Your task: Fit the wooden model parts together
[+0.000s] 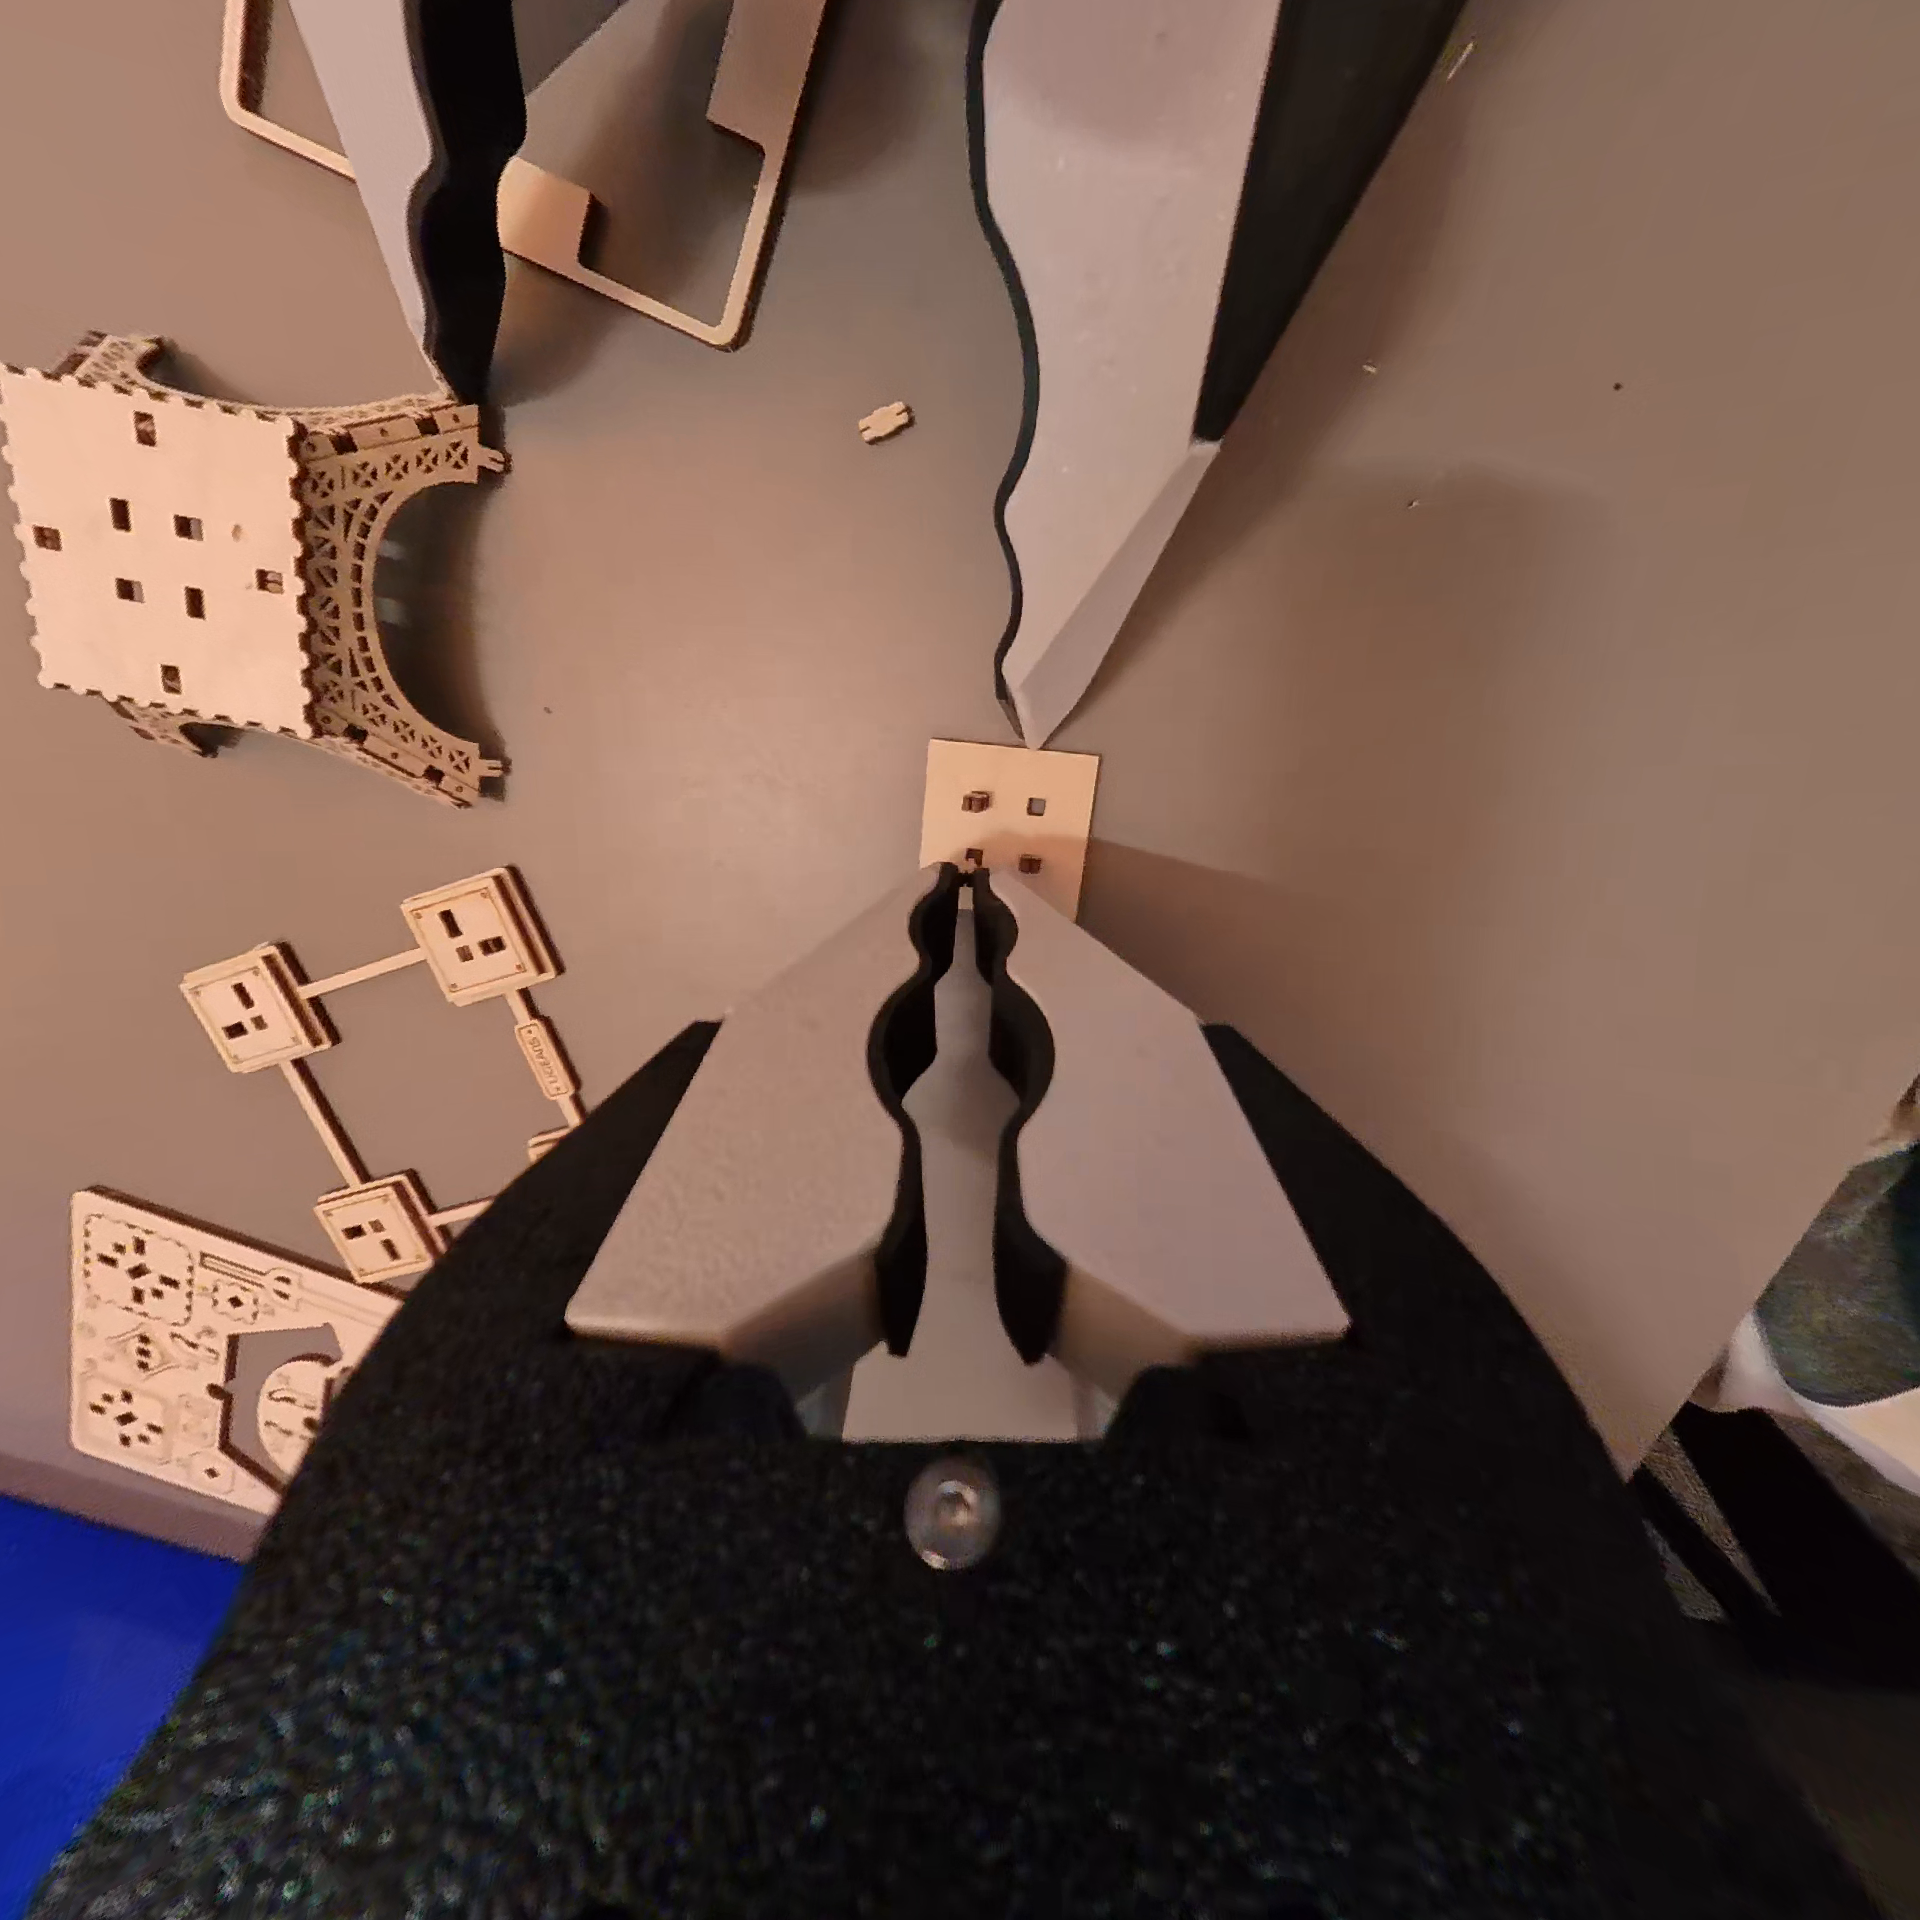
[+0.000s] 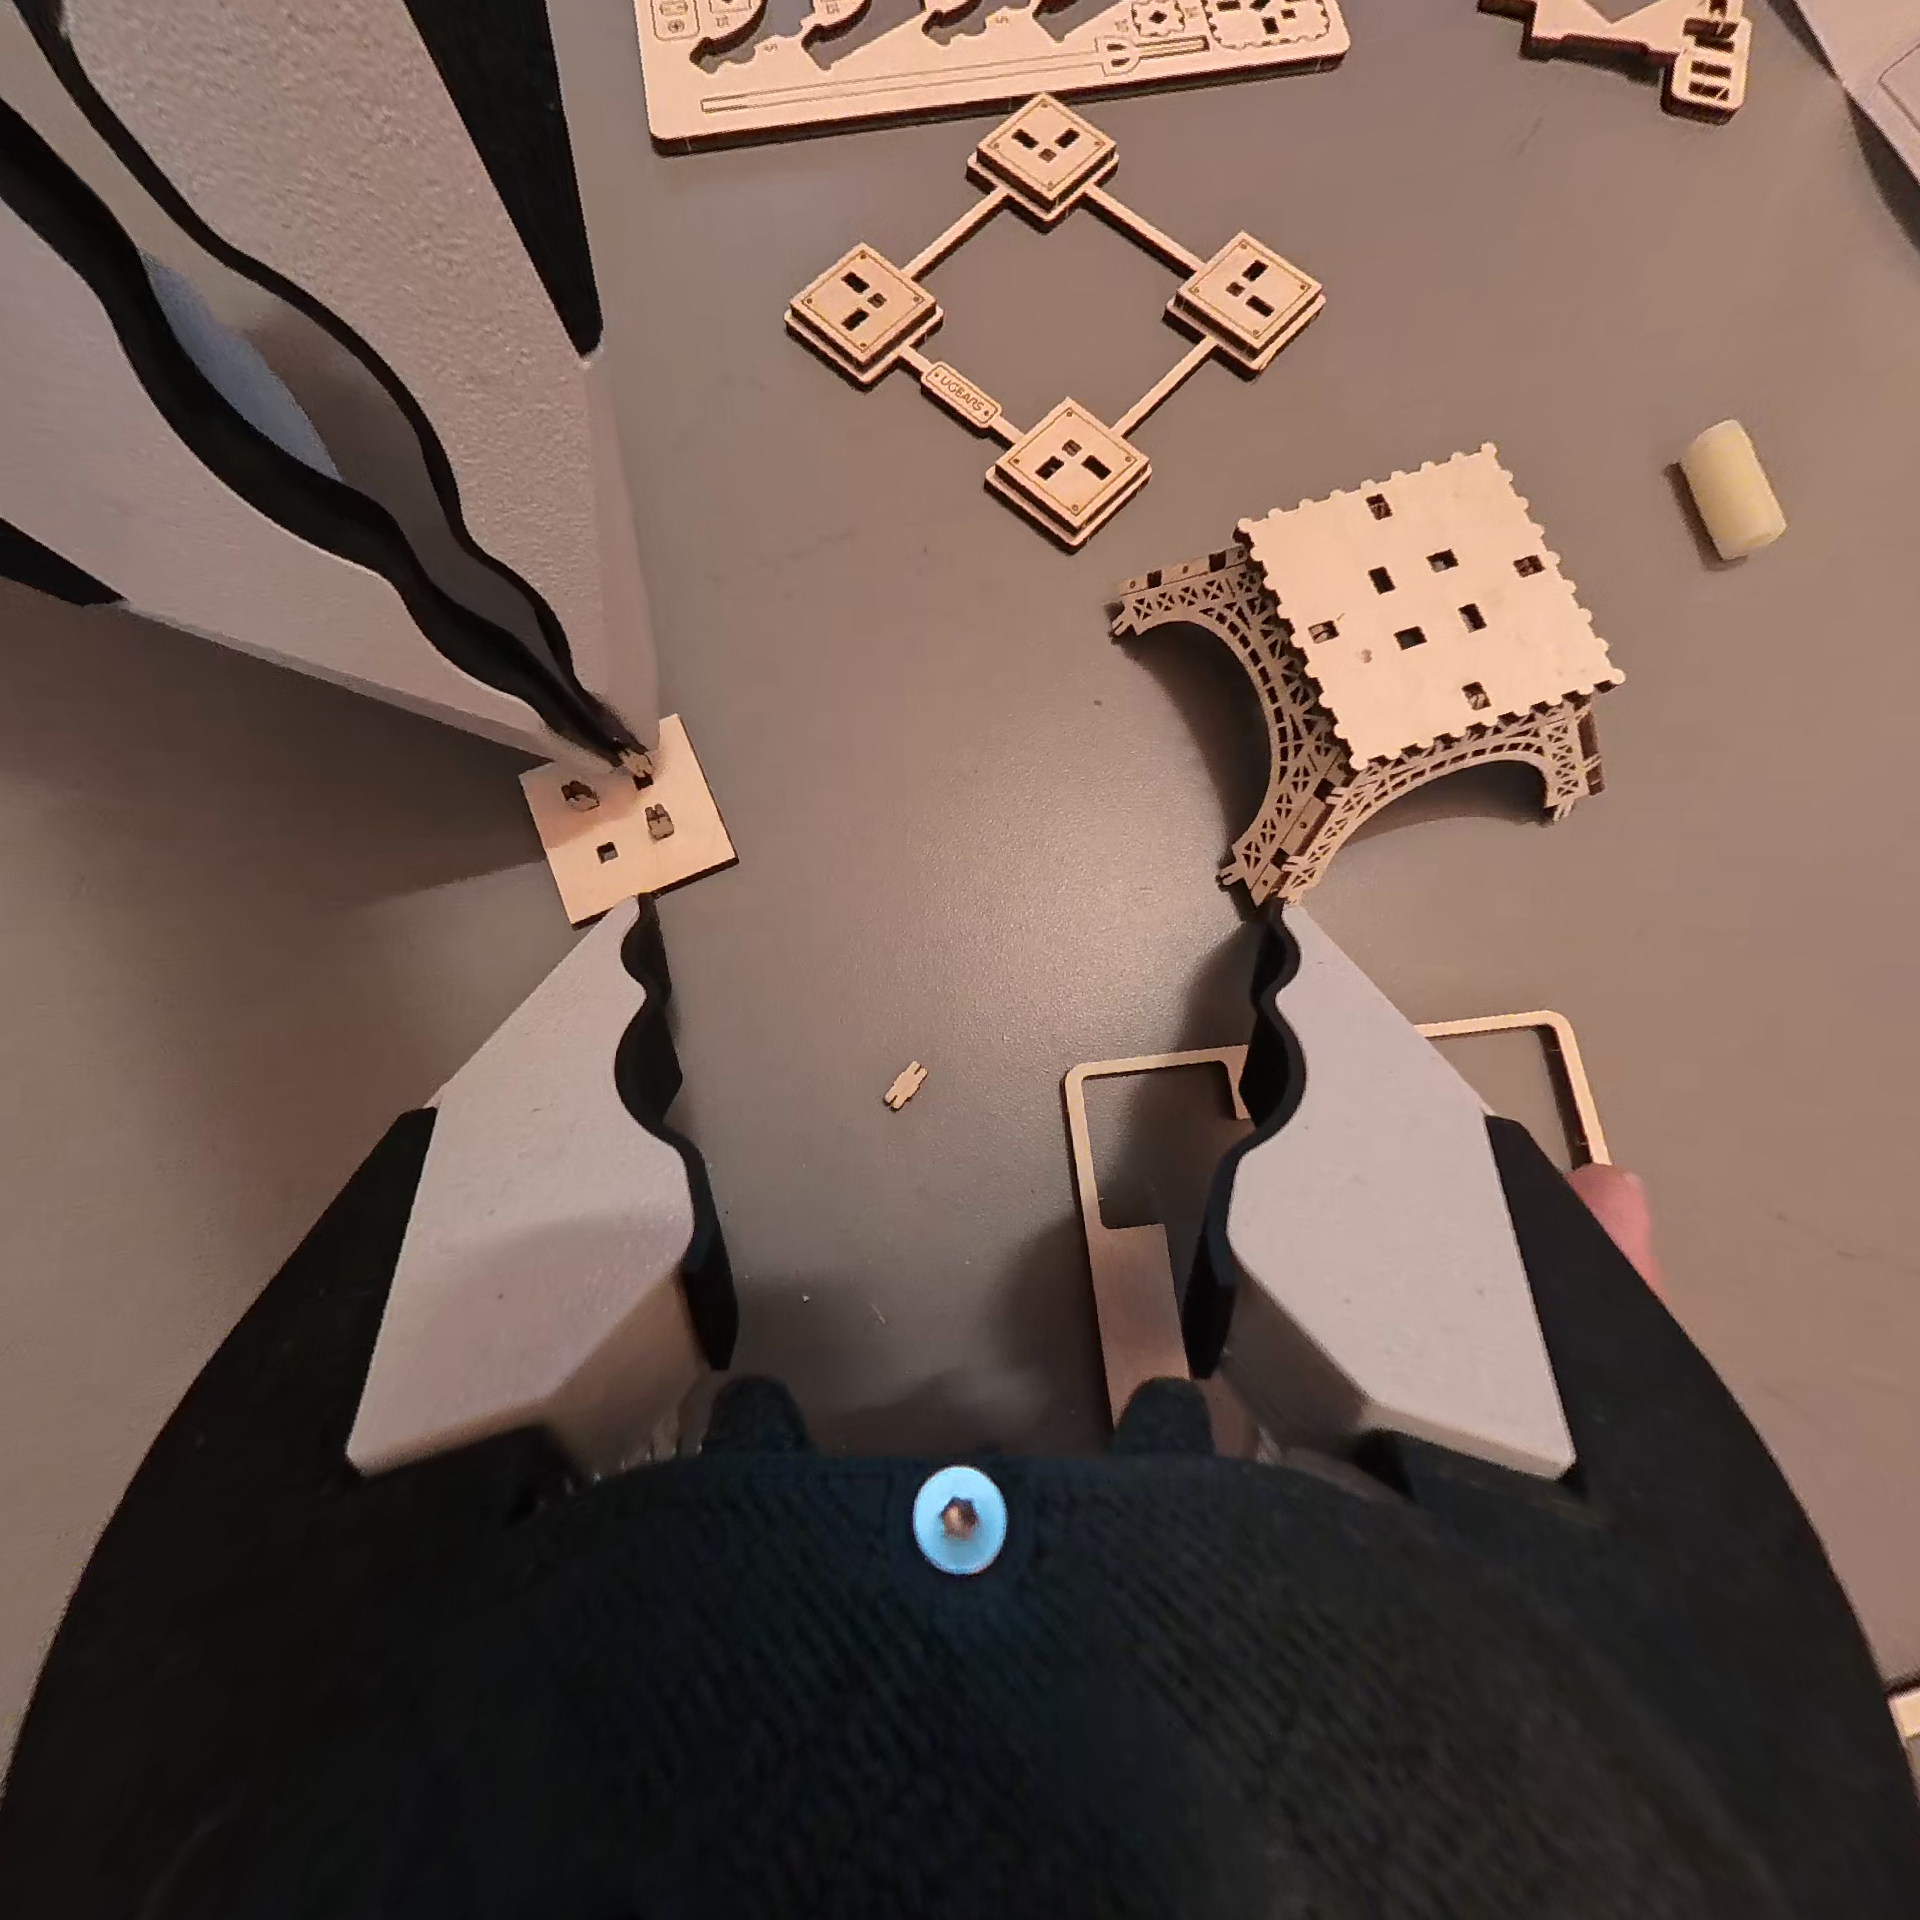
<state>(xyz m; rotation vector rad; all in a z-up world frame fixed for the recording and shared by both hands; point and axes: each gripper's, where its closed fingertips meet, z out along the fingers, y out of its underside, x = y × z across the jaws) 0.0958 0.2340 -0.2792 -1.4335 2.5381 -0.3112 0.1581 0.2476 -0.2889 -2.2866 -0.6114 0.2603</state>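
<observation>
A small square wooden plate (image 1: 1049, 774) with four holes lies on the grey table; it also shows in the right wrist view (image 2: 675, 847). Small pegs stand in three holes. My left gripper (image 1: 964, 878) is shut on a small wooden peg (image 2: 641, 774) at one hole, tips down on the plate. My right gripper (image 2: 961, 920) is open and empty. Its left fingertip (image 2: 636, 920) touches the plate's edge, and its right fingertip stands beside the lattice tower base (image 2: 1423, 665). A loose peg (image 2: 906, 1084) lies between the right fingers.
A frame of four linked square feet (image 2: 1049, 312) lies beyond the tower base. A punched part sheet (image 2: 987, 73) lies at the far edge. An empty wooden frame (image 2: 1455, 1029) sits under my right finger. A cream cylinder (image 2: 1730, 504) lies at the right.
</observation>
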